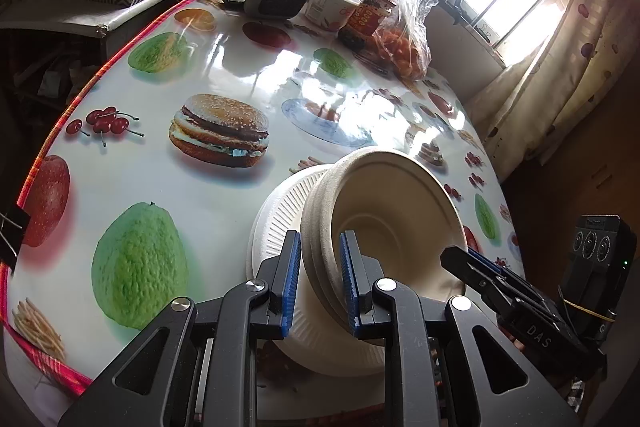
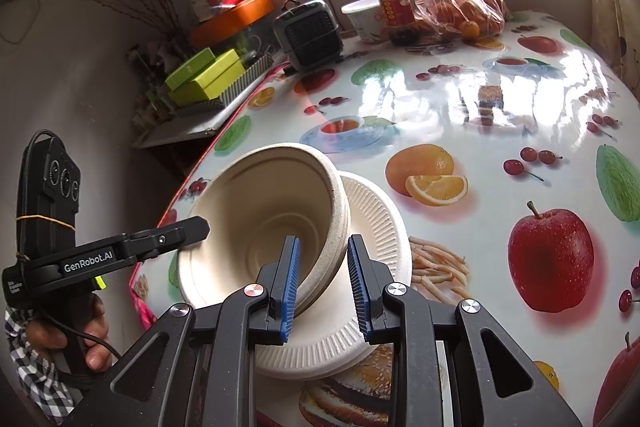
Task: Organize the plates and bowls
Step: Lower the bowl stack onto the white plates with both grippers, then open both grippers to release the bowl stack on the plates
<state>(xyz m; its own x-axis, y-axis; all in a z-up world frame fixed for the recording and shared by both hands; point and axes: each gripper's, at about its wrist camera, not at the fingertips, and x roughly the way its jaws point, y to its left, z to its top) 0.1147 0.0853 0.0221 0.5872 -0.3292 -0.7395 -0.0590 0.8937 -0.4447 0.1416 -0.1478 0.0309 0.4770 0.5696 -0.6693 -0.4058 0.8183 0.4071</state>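
Bowls [image 1: 384, 219], a nested beige stack tilted on its side, sit between both pairs of jaws: the left gripper [image 1: 320, 283] clamps one side of the stack's rim wall, its blue pads pressed on the layered edges, and the right gripper [image 2: 324, 283] clamps the opposite side the same way. The stack leans over white plates [image 2: 372, 227] with ribbed rims, which lie near the table's [image 1: 224, 187] near edge, beside the printed fries. The bowls are plain pulp-coloured, with stepped rings inside and thick rolled rims. In the right wrist view a hand [image 2: 80, 331] in a checked sleeve grips the left gripper's handle.
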